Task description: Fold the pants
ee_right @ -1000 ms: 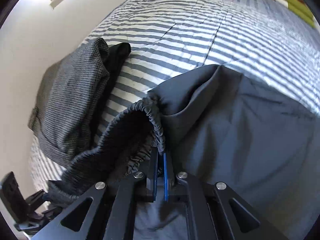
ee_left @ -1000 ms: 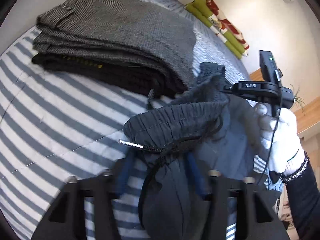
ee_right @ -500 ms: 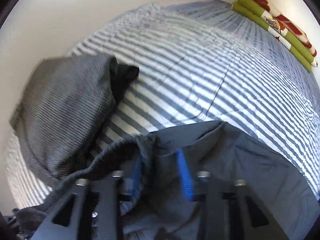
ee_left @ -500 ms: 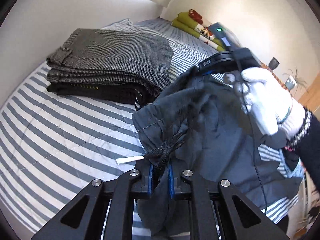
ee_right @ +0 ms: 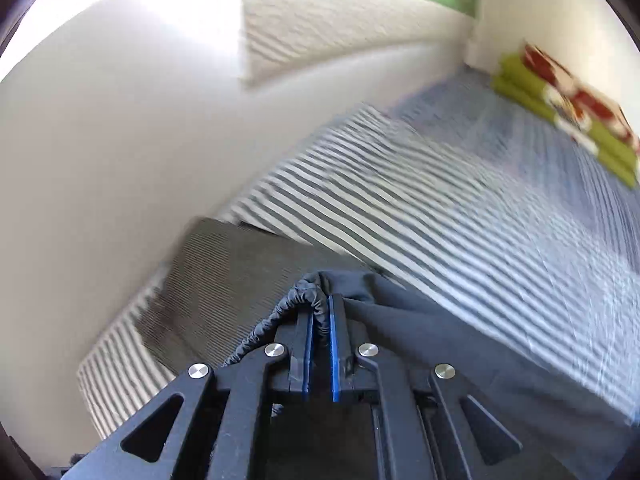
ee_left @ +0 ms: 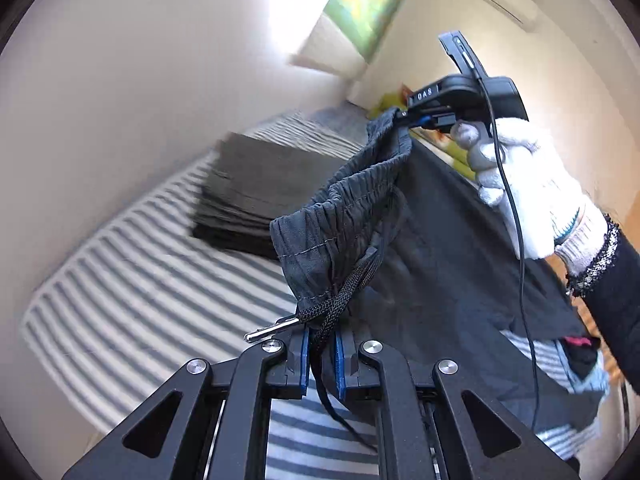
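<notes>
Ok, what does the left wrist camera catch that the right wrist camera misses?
Only the left wrist view shows the white-gloved hand with the right hand-held gripper pinching the waistband, and the drawstring in the left hand-held gripper. Only the right wrist view shows the striped bed's far stretch and the green bedding clearly. Both show the dark pants and the folded grey stack.
</notes>
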Demonstrator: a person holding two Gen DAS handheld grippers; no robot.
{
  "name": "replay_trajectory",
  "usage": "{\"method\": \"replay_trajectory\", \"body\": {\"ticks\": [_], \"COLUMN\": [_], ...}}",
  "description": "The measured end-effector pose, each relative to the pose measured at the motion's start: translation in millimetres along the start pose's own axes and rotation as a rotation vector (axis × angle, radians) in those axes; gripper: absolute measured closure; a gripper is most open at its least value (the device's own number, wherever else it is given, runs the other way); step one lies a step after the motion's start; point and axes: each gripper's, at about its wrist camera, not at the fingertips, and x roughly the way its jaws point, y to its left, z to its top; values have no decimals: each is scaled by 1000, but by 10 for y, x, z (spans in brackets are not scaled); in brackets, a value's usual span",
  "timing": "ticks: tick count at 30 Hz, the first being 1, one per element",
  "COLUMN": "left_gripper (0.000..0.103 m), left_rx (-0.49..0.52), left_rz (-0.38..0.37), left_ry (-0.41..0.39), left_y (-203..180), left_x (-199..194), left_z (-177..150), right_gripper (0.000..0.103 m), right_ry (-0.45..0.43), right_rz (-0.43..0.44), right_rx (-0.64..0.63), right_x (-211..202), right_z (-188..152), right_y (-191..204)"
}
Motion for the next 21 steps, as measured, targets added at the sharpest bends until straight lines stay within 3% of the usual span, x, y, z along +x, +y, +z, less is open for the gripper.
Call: {"method": "replay_trajectory", "body": {"ticks": [2, 4, 8, 10, 12, 14, 16, 18, 20, 21], "left_gripper": [94, 94, 92, 89, 86, 74, 54, 54, 57, 70], "left_rx": [-55, -119, -163, -165, -158, -147, -148, -119, -99, -99], "left_rz": [44, 78, 127, 146, 162, 181, 179, 188, 231, 230], "left_ry": [-10, 14, 156, 211, 217, 220, 207, 205, 203, 202], "left_y": [225, 446, 772, 848, 878, 880, 865, 786, 663, 625], "left_x": [-74, -58, 236, 342, 369, 383, 362, 397, 517, 539], "left_z": [-15, -48, -209, -263, -264, -274, -257, -220, -124, -99], "right_gripper": [97, 95, 82, 76, 66, 63, 55, 51, 51, 55], "right_ry": [4, 68, 191, 205, 193, 172, 164, 150, 137, 132], "right_rz": [30, 41, 11, 7, 0, 18, 46, 74, 43, 35], "right_rx": [-51, -134, -190, -208, -225, -197, -163, -127, -105, -108], "right_x": [139, 426, 805, 691, 457, 162, -189, -467, -576, -570], "right_z": [112, 159, 44, -82, -131, -140, -176, -198, -238, -255], "right_y": [364, 730, 975, 885, 669, 370, 34, -220, -295, -248]}}
